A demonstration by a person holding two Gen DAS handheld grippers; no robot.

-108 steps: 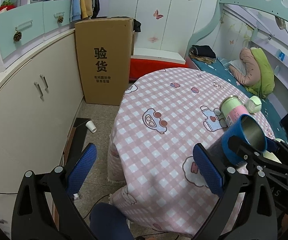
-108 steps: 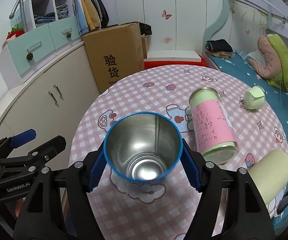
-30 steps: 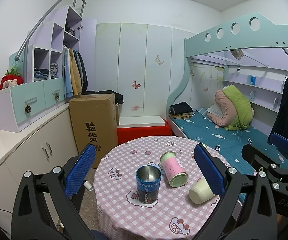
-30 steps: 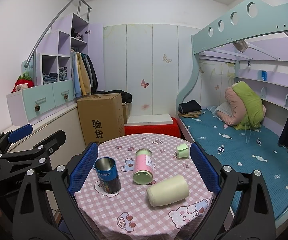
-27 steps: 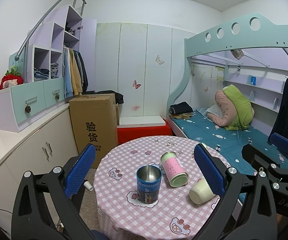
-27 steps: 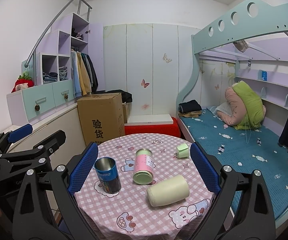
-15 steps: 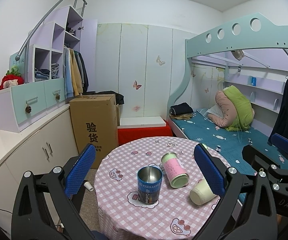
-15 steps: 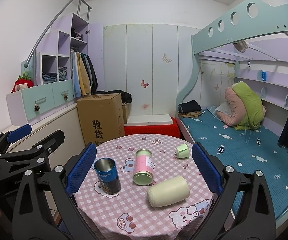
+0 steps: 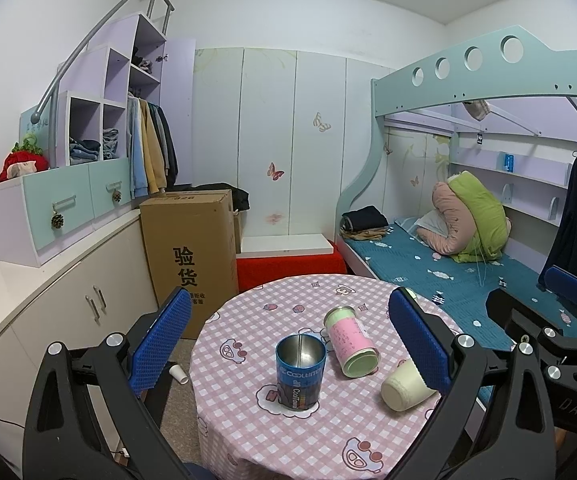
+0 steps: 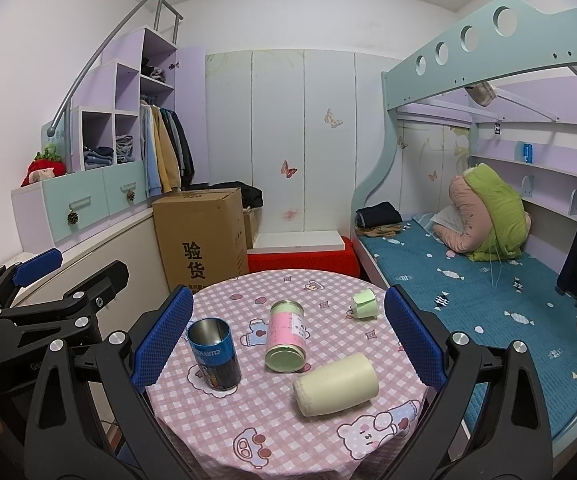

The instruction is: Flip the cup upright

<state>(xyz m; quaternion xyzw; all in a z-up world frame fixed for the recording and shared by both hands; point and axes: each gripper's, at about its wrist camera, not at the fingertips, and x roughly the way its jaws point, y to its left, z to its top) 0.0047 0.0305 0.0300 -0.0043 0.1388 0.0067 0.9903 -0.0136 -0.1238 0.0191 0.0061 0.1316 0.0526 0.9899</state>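
Note:
A blue steel cup (image 9: 300, 372) stands upright, mouth up, on the round table with a pink checked cloth (image 9: 288, 428); it also shows in the right wrist view (image 10: 214, 353). My left gripper (image 9: 292, 352) is open and empty, held back from the table. My right gripper (image 10: 288, 344) is open and empty, also held back from the table. The right gripper's body shows at the right of the left wrist view, and the left gripper's at the left of the right wrist view.
A pink and green canister (image 10: 286, 336) lies on its side mid-table. A cream cup (image 10: 336, 378) lies on its side at the front right. A small green cup (image 10: 364, 303) lies at the far right. A cardboard box (image 10: 200, 236), cabinets and a bunk bed (image 10: 468, 288) surround the table.
Over 3.6 s, the right gripper let go of the blue cup, which now stands on the table, and both grippers pulled far back. In the last second hardly anything moved.

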